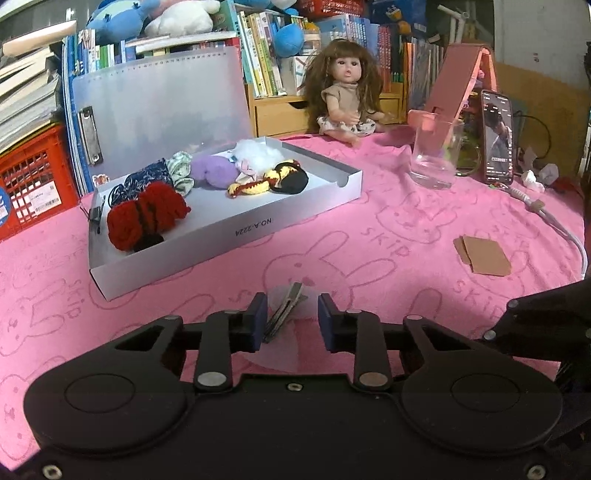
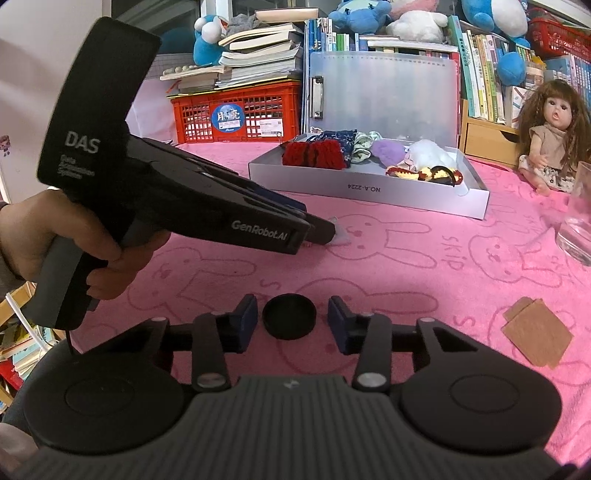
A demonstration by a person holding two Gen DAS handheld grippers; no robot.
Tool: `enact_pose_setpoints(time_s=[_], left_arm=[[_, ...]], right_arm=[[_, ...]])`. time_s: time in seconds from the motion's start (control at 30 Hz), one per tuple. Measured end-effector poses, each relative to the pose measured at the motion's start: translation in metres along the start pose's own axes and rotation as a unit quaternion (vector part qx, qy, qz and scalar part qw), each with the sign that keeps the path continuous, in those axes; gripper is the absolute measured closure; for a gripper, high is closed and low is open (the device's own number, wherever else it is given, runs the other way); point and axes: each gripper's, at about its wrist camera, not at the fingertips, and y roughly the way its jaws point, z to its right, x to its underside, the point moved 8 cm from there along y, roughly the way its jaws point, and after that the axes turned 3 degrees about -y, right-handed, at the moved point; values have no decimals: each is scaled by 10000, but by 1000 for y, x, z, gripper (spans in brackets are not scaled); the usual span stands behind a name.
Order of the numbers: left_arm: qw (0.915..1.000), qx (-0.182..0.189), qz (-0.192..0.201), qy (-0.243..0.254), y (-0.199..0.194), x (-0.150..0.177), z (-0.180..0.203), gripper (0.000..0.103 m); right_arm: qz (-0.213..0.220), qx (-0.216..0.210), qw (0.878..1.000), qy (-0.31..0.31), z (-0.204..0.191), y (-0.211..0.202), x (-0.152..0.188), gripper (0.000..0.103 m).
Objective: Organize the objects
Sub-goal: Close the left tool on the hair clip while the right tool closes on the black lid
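Bottom centre of the right wrist view, the right gripper (image 2: 292, 320) sat unclenched around a round black plastic cap (image 2: 289, 316), pads not touching it. The left gripper (image 1: 291, 320) was likewise loose around a silver metal hair clip (image 1: 283, 314) on a sheer white patch. Only the right view caught the person's hand (image 2: 55, 240) and "GenRobot.AI", "DAS". Further up, the white cardboard tray (image 1: 236, 236) marked "NO.A-222A" held a red yarn bow (image 1: 146, 216) and knitted bits.

A pink bunny-print cloth (image 1: 369, 236) covers the counter. Behind it, crowded bookshelves (image 1: 266, 62) line the back, topped with blue and white plush toys (image 2: 369, 14). A red plastic crate (image 2: 236, 110) carries stacked books beside a pale wall (image 2: 22, 74).
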Motion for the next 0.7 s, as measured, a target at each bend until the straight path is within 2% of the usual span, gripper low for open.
enact_pose_setpoints(time_s=[0.07,0.23,0.3,0.5,0.7], left_arm=[[10000,-26,-14,12,2,1,-1,78],[9997,-181,2,-139,1,1,-7,90],[9996,-155,47,-229,-1,-2,-9,90],[9998,-100,-73,-168,1,0,-10,89],[9992,-33,-138,-373,6,1,-11,88]], right_arm=[[0,-4,10000,-4,0,0,0,59],[14,-4,10000,-1,0,-1,1,63],[40,18,10000,26,1,-1,0,66],[47,46,10000,25,1,-2,0,66],[43,69,10000,27,2,-1,-1,66]])
